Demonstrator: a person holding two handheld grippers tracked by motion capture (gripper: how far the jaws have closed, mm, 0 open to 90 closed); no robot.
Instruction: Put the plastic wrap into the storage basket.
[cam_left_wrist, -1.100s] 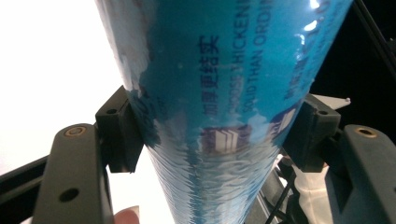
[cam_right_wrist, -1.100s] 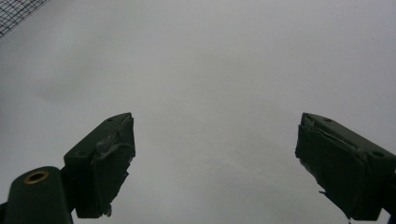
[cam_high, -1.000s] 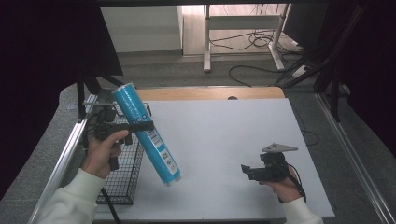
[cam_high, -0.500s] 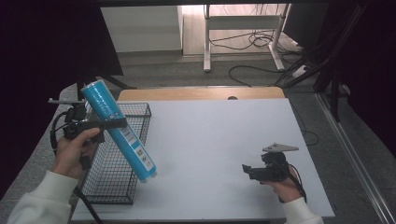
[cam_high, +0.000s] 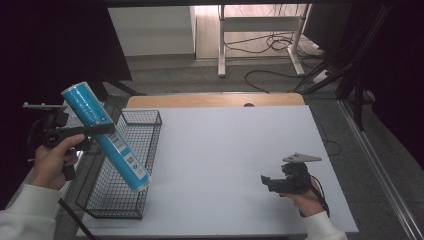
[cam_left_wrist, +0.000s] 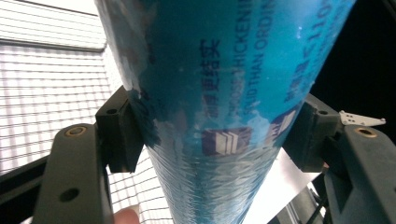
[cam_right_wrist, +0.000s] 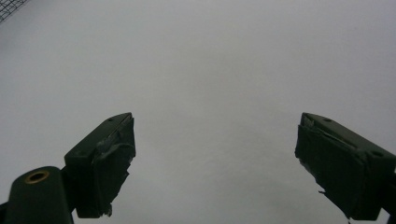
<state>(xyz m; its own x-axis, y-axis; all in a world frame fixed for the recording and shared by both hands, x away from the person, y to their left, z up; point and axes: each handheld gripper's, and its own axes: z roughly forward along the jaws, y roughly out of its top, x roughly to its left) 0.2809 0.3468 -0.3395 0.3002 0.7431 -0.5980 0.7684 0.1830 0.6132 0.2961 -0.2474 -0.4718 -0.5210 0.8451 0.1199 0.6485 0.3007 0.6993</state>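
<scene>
A: What is the room like, and what carries the things?

B: It is a dim room with a grey floor and loose cables (cam_high: 280, 45) at the back. In the middle stands a white table (cam_high: 235, 150) with a wooden strip along its far edge.

A: What is at the left edge of the table?

B: A black wire basket (cam_high: 125, 165) stands there, along the left edge and reaching almost to the near left corner. Above it, the left gripper (cam_high: 92, 131) holds a long blue roll (cam_high: 105, 135). The roll is tilted: its upper end points to the far left, and its lower end hangs over the basket, near the basket's right wall.

A: Is the roll really clamped?

B: Yes. In the left gripper view both black pads press on the blue roll (cam_left_wrist: 224, 116) from its two sides, with the basket mesh seen behind it.

A: And at the right side?

B: The right gripper (cam_high: 267, 181) is low over the table near the near right corner, well apart from the basket. Its jaws stand wide apart with nothing between them; the right gripper view shows bare white table (cam_right_wrist: 210, 70) beyond them.
</scene>
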